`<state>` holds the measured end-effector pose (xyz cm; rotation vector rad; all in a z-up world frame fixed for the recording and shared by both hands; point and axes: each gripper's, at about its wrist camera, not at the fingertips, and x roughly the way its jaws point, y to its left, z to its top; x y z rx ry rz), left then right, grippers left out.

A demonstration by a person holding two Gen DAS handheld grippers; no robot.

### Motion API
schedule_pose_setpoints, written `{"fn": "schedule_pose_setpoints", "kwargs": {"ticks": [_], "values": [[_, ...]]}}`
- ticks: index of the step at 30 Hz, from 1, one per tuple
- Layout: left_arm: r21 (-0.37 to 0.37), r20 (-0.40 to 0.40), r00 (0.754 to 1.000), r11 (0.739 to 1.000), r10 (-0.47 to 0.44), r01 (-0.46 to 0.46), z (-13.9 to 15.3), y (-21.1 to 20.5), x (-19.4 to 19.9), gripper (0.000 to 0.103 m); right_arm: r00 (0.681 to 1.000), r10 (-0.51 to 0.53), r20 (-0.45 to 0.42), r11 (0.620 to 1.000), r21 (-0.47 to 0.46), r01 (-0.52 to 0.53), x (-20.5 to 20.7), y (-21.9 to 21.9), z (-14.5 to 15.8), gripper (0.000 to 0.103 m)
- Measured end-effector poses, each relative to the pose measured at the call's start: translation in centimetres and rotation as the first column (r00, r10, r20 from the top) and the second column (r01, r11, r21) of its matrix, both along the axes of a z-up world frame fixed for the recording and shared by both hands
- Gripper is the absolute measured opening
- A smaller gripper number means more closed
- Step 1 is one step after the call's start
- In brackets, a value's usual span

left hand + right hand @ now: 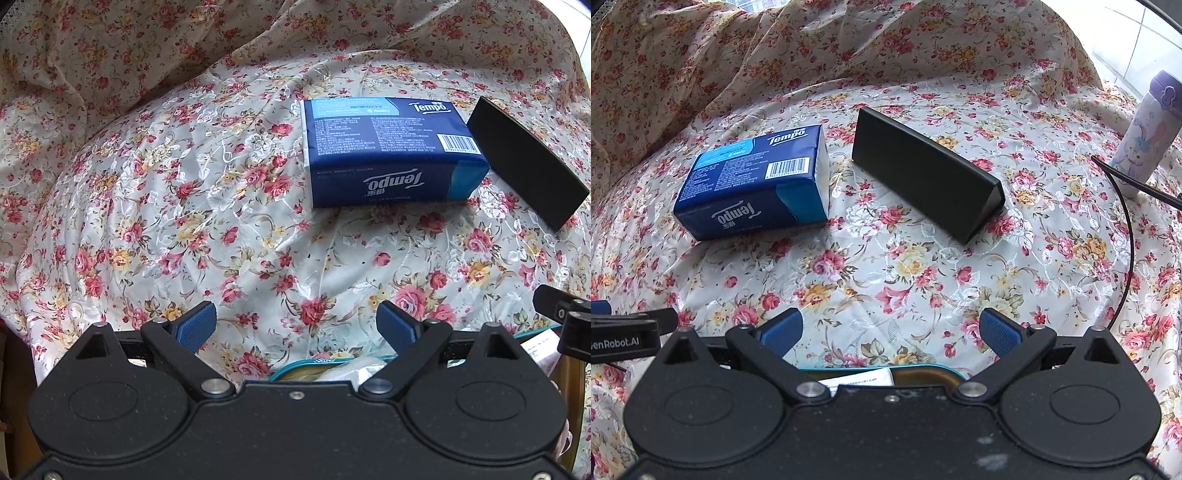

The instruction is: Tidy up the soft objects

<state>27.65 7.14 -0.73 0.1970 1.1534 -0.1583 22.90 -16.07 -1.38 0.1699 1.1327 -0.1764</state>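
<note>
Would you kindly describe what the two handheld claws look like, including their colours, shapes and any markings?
Both look alike. The left claw and the right claw each have a matte black body with two round raised discs, black linkage arms joined by silver pins, and two fingers tipped with ribbed blue pads. In the right wrist view, white lettering reading "enRobot.AI" shows on the left claw's side. No sleeves are visible.

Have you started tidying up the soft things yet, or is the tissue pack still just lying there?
Nothing looks tidied yet. The blue Tempo tissue pack lies on the floral cloth, beside the black triangular case. Nothing is in hand: the left gripper and right gripper hover open and empty. Left to do: pick up the pack and put it away, perhaps in the teal-rimmed tray just below the fingers.
</note>
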Motion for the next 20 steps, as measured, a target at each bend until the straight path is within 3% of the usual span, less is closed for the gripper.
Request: {"fn": "schedule_pose_setpoints", "kwargs": {"ticks": [20], "values": [[-0.003,0.008,1.0,1.0,0.017,-0.017,0.64,-0.03,-0.55,0.09,1.0,0.002,0.005,1.0,0.001,-0.002,-0.24,0.47,0.31,0.102]]}}
